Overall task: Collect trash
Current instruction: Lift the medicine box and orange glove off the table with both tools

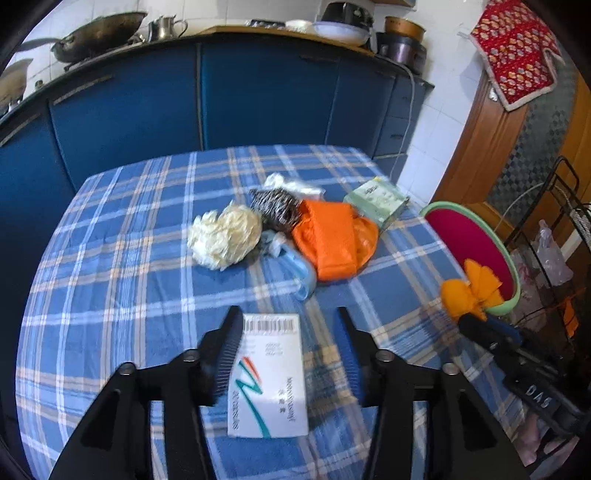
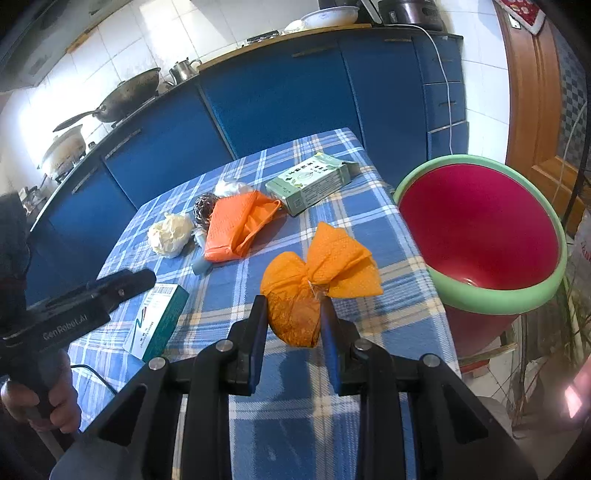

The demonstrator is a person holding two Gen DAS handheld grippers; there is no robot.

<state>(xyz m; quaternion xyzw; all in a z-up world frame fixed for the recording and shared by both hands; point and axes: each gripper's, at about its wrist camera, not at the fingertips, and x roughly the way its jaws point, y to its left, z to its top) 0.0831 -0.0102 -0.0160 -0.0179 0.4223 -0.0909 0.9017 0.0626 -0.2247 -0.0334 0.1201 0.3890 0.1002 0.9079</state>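
My right gripper is shut on an orange tied wrapper, held above the table near the red bin with a green rim; the wrapper also shows in the left wrist view, beside the bin. My left gripper is open, its jaws either side of a white and teal box, which also shows in the right wrist view. On the blue plaid cloth lie an orange bag, a cream crumpled bag, a dark striped wad and a green box.
Blue kitchen cabinets stand behind the table, with a wok and pots on the counter. A black wire rack and a wooden door are to the right of the bin. A light blue mask lies by the orange bag.
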